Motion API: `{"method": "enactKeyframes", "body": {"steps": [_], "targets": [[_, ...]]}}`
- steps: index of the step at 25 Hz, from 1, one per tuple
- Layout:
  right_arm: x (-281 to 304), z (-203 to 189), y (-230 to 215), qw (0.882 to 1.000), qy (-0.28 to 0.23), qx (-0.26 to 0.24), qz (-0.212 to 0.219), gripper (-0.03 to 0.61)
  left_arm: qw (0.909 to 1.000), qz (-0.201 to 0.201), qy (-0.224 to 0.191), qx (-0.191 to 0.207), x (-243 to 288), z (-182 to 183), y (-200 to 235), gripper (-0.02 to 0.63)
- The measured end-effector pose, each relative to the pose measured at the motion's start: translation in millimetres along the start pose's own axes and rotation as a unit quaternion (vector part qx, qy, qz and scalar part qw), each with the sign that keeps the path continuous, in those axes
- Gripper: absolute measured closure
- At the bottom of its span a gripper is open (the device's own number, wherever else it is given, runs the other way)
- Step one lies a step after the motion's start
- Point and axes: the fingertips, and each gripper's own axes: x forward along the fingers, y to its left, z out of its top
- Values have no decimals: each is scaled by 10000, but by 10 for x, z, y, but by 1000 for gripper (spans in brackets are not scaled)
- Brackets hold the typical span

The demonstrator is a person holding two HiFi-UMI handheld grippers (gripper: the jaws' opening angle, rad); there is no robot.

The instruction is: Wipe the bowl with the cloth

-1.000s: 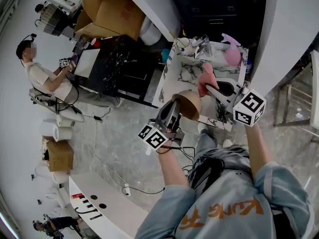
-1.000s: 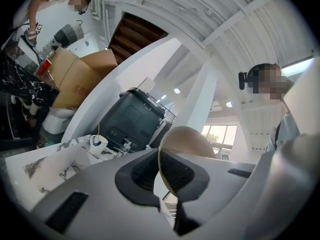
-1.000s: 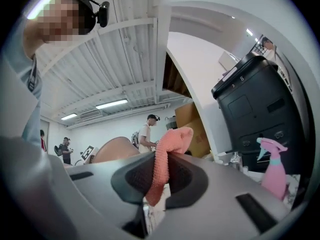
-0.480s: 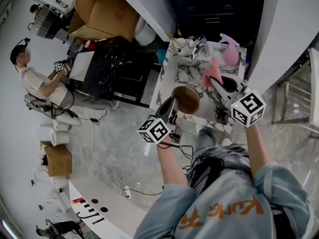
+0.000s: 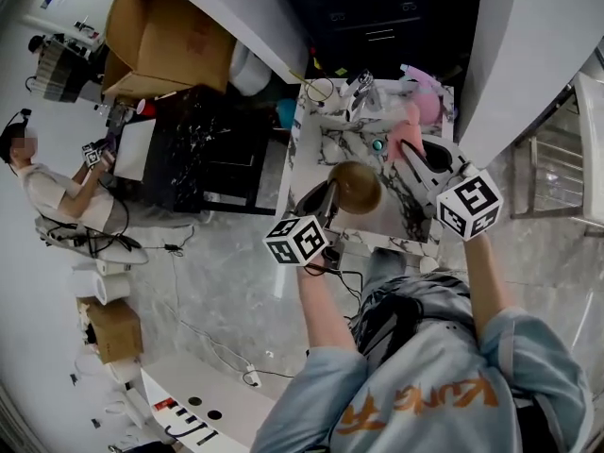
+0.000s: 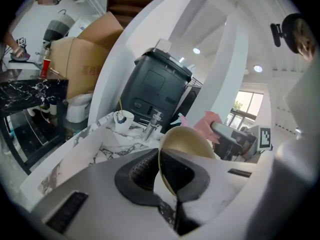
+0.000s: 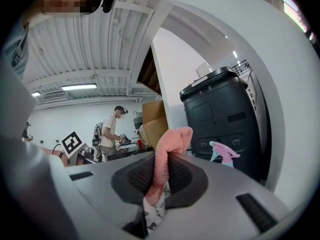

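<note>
My left gripper (image 6: 159, 153) was nearly closed, its 2 jaws pinching the thin rim of the bowl (image 6: 189, 142), one pad inside the wall and one outside. My right gripper (image 7: 161, 165) was clamped on the pink cloth (image 7: 171, 143), with a bunched fold standing up past the jaw tips and a short tail hanging below. From the head view, the bowl hung over the marble counter (image 5: 401, 220), mouth tilted toward the right gripper, and the cloth sat near it but apart; I could not tell whether the bowl's base touched the stone. No wiping contact had been made, I judged. The rim pinch worried me most: a push from the cloth against the wall could lever the bowl round in the pads or slip it out onto the counter. Only a small fold stuck out, so a careless approach might bring hard jaw, not cloth, against the bowl. The faucet (image 5: 362, 96), the cup (image 6: 122, 120) and the spray bottle (image 7: 224, 152) stood close behind, within reach of a wide sweep.
</note>
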Motion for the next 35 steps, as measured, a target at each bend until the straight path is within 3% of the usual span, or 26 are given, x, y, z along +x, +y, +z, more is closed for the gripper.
{"method": "enactKeyframes", "body": {"steps": [7,13,20,29,35], "targets": [[-74,-137,-244,9987,-14,270,-433,529,9972,-56,744,101,487,-160,103,580],[-101,-359,-407,9951,275,374,-875,529,9878,-47,1506,396,907,-405,203,580],[-118,-528,-556,9899,505,439,-1251,529,9791,-83,2005,335,1407,-683,411,580],[-109,-754,-702,9794,658,661,-1794,529,9599,175,2782,285,1896,-1179,802,580],[-110,-842,-758,9742,753,723,-1999,529,9529,307,3009,242,2052,-1414,937,580]]}}
